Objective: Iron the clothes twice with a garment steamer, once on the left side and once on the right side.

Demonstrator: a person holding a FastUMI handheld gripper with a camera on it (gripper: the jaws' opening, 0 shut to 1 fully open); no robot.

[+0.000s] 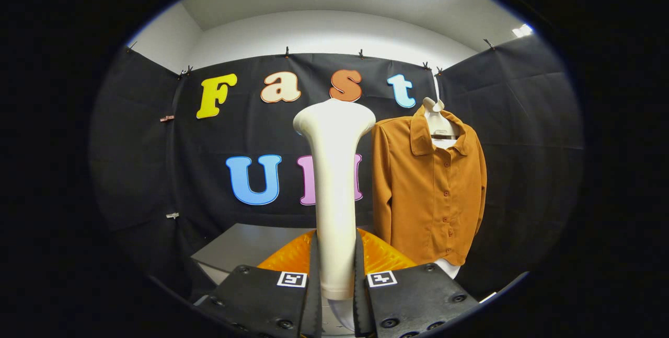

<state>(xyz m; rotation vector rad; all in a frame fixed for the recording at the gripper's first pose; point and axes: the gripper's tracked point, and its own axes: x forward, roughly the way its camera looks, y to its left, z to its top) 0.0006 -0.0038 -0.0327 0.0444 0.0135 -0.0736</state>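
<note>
Between the tongs point(335, 275), both fingers are pressing on the steamer point(334, 181) handle, holding it upright, head pointing up. Beyond the tongs and off to their right, the shirt point(428, 191) is hanging on a hanger point(438, 118), apart from the steamer.

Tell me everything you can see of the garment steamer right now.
The garment steamer is a smooth cream plastic wand, upright, its slim handle flaring into a wide rounded head at the top. The gripper is shut on its lower handle, both fingers pressing its sides. It stands beside the hanging shirt, apart from it.
</note>
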